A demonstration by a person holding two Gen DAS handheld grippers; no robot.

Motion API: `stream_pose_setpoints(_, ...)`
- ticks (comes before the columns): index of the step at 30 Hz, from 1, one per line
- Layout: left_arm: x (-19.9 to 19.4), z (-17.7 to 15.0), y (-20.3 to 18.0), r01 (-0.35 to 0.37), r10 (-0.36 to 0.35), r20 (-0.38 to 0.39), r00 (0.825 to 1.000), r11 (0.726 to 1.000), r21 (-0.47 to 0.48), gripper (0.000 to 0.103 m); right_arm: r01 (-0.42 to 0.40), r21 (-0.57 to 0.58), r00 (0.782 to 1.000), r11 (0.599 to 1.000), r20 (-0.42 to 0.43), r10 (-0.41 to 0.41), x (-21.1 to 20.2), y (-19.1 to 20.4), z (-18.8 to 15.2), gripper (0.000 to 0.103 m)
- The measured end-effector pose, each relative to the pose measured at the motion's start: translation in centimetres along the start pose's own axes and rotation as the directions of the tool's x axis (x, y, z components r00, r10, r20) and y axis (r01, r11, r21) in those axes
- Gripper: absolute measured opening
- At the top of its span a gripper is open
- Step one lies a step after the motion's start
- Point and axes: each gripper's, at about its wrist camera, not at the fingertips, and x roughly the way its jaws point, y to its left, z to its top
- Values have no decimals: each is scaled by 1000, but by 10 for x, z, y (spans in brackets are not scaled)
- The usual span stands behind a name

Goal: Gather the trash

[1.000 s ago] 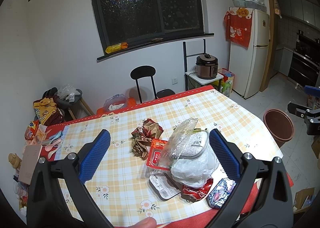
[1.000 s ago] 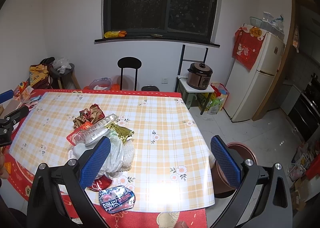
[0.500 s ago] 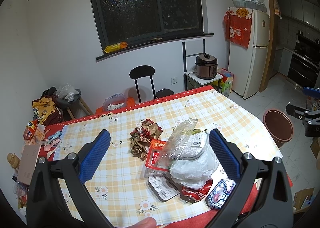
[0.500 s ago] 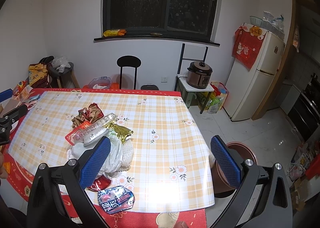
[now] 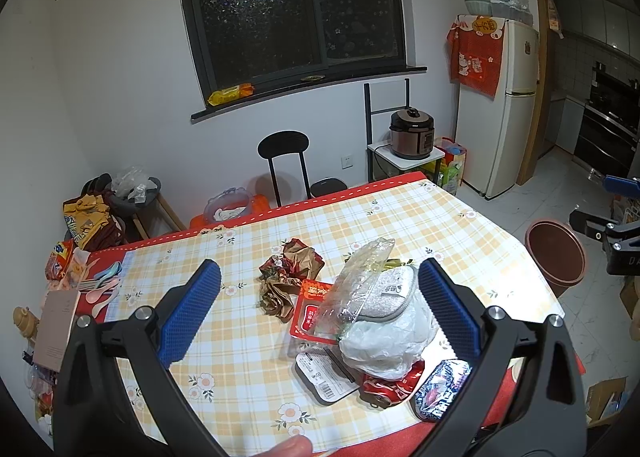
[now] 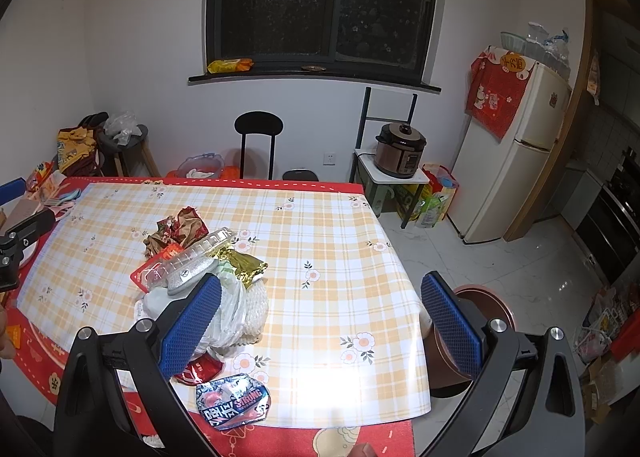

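Observation, both tools aloft over the table with its plaid cloth. Left gripper: jaws spread wide, nothing between the blue pads; it hangs above and short of the litter, aimed down at it. Right gripper: likewise released and empty, held off the table's near right corner, its right pad overlapping the brown bin in view. The trash sits heaped on the near half of the table: a white plastic bag bulks at the centre, a grey pouch and a clear plastic tray resting on top of it, a red packet pinned partly under the tray, crumpled brown-and-red wrappers just beyond. Toward the edge lie a black-backed label pack, a crushed red wrapper and a blue-and-red foil packet, the last nearly overhanging the cloth's rim. The bin stands on the floor beside the table's right side, mouth open and upward, presumably set there so items can be dropped from the table edge with a short carry. My reading: nothing is collected yet; the wide jaws suggest an approach is being prepared. The foil packet looks the easiest first pick, being separate and nearest the bin. The loose bag may drag its neighbours if lifted first.
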Motion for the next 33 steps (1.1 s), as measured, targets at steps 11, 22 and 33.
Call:
stream_pose_setpoints(11, 11, -4, -1, 4, -4, -5, 1000, 1000, -6, 98, 0, 0, 1000, 1000, -1, 0, 0, 0, 0, 99)
stream_pose_setpoints(22, 19, -11, 3, 51, -51, -14, 999, 998, -49, 98, -45, 24, 999, 999, 5, 45, 9, 1, -10, 99)
stream_pose_setpoints(33, 51, -64, 14, 72, -80, -62, 995, 990, -120, 98, -127, 58, 992, 990, -2, 127, 52, 9, -65, 99)
